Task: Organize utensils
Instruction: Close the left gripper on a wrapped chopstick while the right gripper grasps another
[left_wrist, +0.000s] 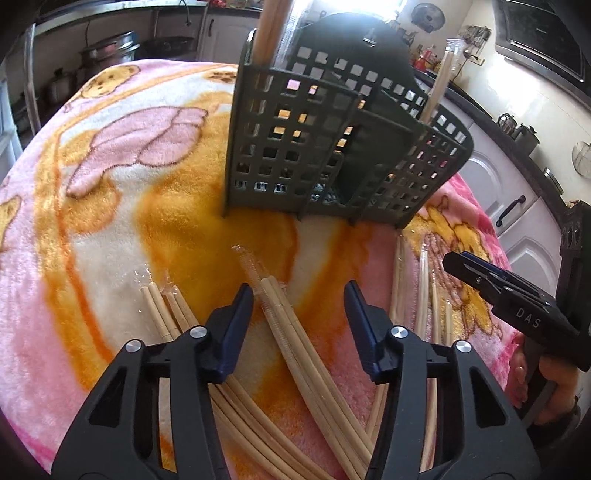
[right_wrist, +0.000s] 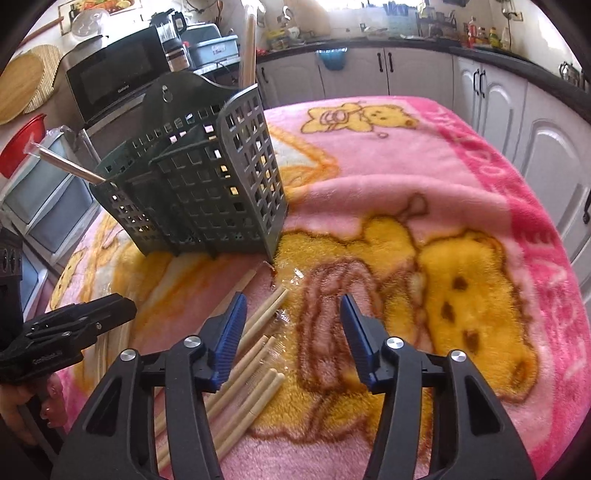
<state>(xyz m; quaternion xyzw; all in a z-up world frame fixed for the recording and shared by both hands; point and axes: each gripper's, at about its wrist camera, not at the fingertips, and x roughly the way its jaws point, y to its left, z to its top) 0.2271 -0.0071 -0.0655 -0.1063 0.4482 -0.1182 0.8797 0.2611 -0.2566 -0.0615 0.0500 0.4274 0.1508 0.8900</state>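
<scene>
A dark grey lattice utensil holder (left_wrist: 332, 147) stands on the pink and orange blanket (left_wrist: 110, 184); it also shows in the right wrist view (right_wrist: 207, 184). Wrapped chopsticks stand in it at one end (left_wrist: 271, 29) and at the other (left_wrist: 437, 88). My left gripper (left_wrist: 298, 306) is open, just above a wrapped chopstick pair (left_wrist: 291, 332) lying between its fingers. More pairs lie to its left (left_wrist: 166, 314) and right (left_wrist: 424, 295). My right gripper (right_wrist: 293, 317) is open and empty above the blanket, with several wrapped chopsticks (right_wrist: 251, 354) under its left finger.
The right gripper's body (left_wrist: 517, 306) is at the right edge of the left wrist view; the left gripper (right_wrist: 66, 328) is at the left of the right wrist view. Kitchen cabinets (right_wrist: 480, 85), a microwave (right_wrist: 110, 77) and counters surround the table.
</scene>
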